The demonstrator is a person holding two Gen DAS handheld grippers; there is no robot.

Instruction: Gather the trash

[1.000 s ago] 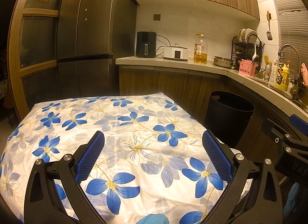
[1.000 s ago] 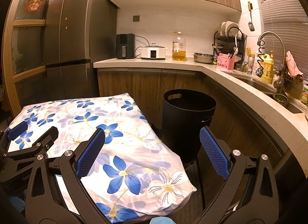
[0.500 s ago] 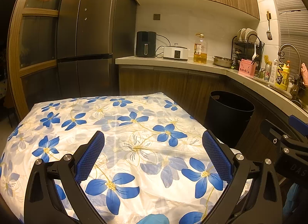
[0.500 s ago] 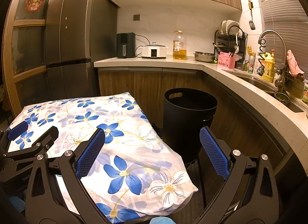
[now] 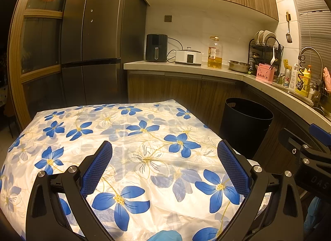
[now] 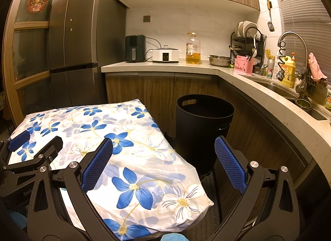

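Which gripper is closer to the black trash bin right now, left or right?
Right. The right gripper hangs at the table's corner with the black trash bin just ahead; the left gripper hangs over the floral tablecloth, farther away.

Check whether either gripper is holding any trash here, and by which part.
Nothing is held. The left gripper and right gripper are both open with nothing between their pads, above the floral tablecloth.

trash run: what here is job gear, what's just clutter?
Job: bin, left tool, right tool, both open, empty. No trash visible.
Clutter: table, fridge, oil bottle, cooker, dish rack, faucet.
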